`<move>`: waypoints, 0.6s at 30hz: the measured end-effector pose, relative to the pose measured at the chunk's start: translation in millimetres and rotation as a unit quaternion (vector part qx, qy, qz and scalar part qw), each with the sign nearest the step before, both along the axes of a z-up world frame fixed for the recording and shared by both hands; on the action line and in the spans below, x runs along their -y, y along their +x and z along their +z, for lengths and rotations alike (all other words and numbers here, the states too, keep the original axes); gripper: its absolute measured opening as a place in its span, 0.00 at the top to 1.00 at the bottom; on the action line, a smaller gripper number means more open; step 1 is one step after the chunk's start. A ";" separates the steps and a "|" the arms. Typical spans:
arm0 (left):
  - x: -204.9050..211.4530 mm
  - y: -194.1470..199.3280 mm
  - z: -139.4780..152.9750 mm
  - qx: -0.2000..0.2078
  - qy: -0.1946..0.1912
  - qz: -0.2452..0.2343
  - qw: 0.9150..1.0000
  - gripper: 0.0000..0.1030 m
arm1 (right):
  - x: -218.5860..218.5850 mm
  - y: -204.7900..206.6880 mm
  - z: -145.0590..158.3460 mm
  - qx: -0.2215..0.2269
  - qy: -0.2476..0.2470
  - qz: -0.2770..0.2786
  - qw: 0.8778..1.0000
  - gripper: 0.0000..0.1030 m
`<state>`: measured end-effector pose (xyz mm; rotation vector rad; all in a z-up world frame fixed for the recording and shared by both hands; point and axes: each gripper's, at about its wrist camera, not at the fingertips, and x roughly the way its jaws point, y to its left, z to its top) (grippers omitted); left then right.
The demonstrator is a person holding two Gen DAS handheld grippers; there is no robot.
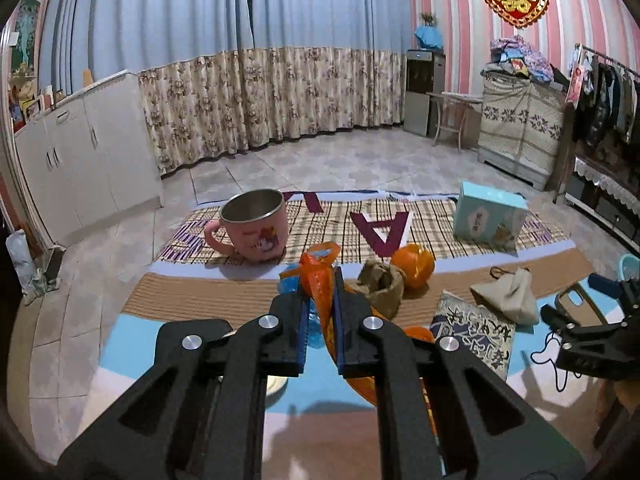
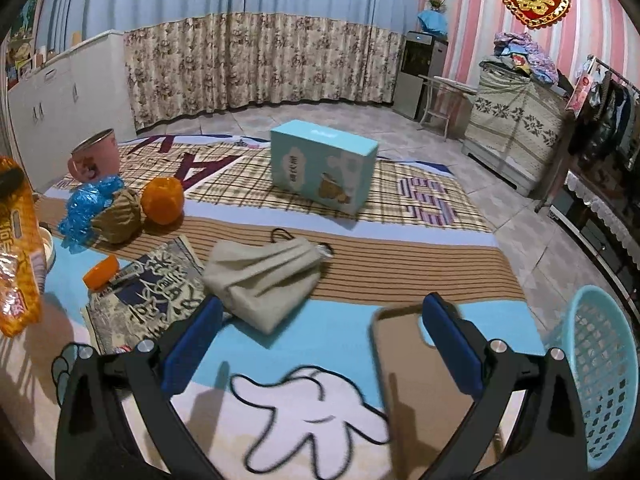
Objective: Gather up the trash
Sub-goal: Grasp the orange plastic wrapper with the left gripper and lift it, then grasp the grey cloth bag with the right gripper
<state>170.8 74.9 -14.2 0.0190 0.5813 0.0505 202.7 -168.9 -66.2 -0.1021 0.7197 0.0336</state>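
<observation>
My left gripper [image 1: 320, 280] is shut on an orange snack wrapper [image 1: 320, 276] and holds it above the mat; the wrapper also shows at the left edge of the right wrist view [image 2: 16, 264]. My right gripper [image 2: 320, 316] is open and empty, low over the blue mat, and shows at the right of the left wrist view [image 1: 592, 320]. Blue crumpled plastic [image 2: 86, 208], a brown paper ball [image 2: 120, 216], orange peel [image 2: 163, 200] and a small peel piece [image 2: 101, 272] lie on the mat. A light blue basket [image 2: 600, 376] stands at the right.
A pink cup [image 1: 252, 224], a teal box [image 2: 322, 166], a beige pouch [image 2: 268, 276], a printed packet [image 2: 152, 292] and a brown phone case [image 2: 416, 364] lie on the mat. Cabinets stand left, furniture and a clothes rack right.
</observation>
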 end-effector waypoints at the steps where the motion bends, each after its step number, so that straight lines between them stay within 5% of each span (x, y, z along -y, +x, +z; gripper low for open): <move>1: -2.3 2.7 0.6 0.000 -0.002 0.001 1.000 0.92 | -2.7 2.6 -0.4 -0.002 -0.001 0.000 1.000 0.05; 13: -37.5 12.7 -4.8 -0.012 -0.023 0.034 0.999 0.92 | -15.6 39.6 -25.8 -0.064 0.001 0.006 0.998 0.08; 18: -42.4 14.1 -9.0 -0.022 -0.034 0.044 0.998 0.92 | -20.4 42.9 -32.5 -0.085 0.012 0.033 0.996 0.44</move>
